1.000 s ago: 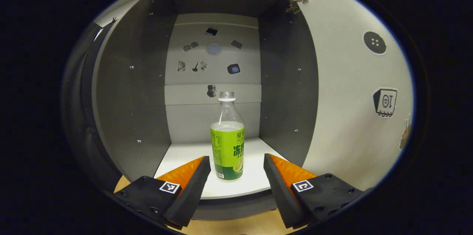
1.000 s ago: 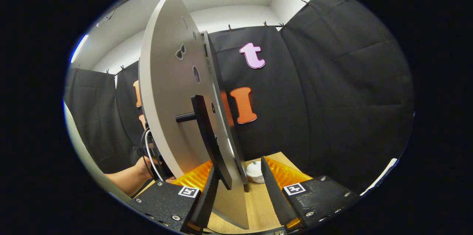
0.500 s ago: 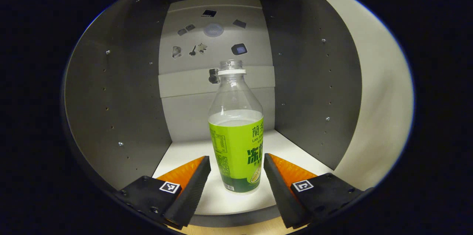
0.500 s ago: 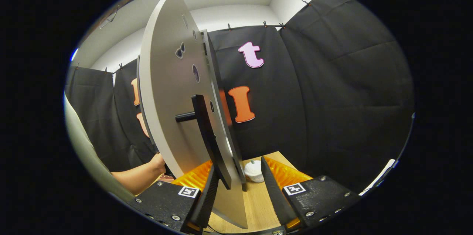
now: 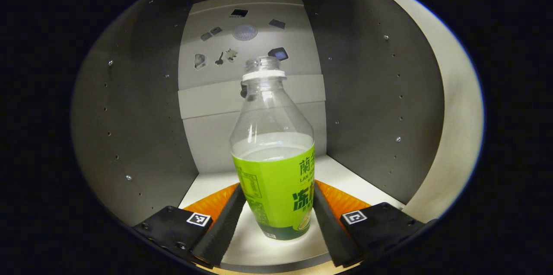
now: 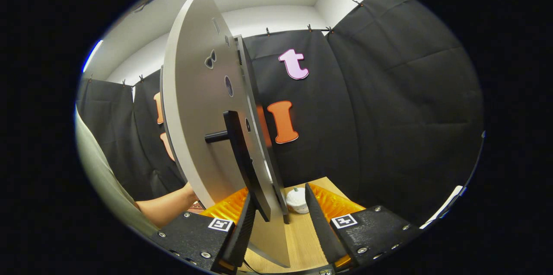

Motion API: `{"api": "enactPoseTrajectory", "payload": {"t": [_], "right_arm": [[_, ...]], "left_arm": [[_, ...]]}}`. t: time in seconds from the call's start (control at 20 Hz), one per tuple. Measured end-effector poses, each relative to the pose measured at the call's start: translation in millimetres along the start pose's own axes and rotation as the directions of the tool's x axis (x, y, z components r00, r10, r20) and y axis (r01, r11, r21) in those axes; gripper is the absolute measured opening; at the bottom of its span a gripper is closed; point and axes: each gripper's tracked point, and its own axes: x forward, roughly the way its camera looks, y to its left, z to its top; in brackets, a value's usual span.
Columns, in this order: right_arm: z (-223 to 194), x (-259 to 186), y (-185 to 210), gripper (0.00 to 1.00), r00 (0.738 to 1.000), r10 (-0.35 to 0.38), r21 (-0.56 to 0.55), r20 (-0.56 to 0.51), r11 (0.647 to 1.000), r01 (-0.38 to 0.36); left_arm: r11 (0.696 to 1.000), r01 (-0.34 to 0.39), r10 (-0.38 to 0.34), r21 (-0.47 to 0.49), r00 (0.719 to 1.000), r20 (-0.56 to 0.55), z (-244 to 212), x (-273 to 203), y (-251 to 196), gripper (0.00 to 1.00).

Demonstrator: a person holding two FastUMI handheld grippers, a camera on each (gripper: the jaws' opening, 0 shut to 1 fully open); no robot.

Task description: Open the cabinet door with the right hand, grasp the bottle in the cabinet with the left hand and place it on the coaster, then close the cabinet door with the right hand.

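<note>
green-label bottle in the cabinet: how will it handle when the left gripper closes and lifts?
The clear plastic bottle with the green label looks empty and uncapped, so probably light. Thin walls may flex under the left gripper, whose fingers flank the lower label. Tall and narrow, it could tip if one finger touches first.

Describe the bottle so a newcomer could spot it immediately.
Look inside the open grey cabinet, on its white floor. The bottle stands upright there between the left hand-held gripper's fingers: clear plastic, capless, with a bright green label wrapped round its lower half.
</note>
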Motion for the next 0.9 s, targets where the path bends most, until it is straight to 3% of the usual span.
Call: {"api": "enactPoseTrajectory", "payload": {"t": [0.05, 0.25, 0.9], "right_arm": [[-0.1, -0.3, 0.2, 0.69, 1.000, 0.002, 0.001, 0.001, 1.000, -0.002], [0.9, 0.5, 1.6, 0.69, 1.000, 0.014, 0.018, 0.010, 1.000, -0.014], [-6.4, -22.7, 4.0, 0.71, 0.994, 0.107, 0.018, -0.016, 0.994, -0.106]], "left_arm": [[1.000, -0.003, 0.003, -0.007, 1.000, -0.003, -0.4, 2.4, 1.7, 0.85], [0.999, -0.019, 0.019, -0.031, 1.000, -0.013, 1.9, -1.4, 6.6, 0.82], [0.997, -0.060, 0.062, -0.048, 0.997, 0.040, 26.6, -71.0, 11.9, 0.82]]}}
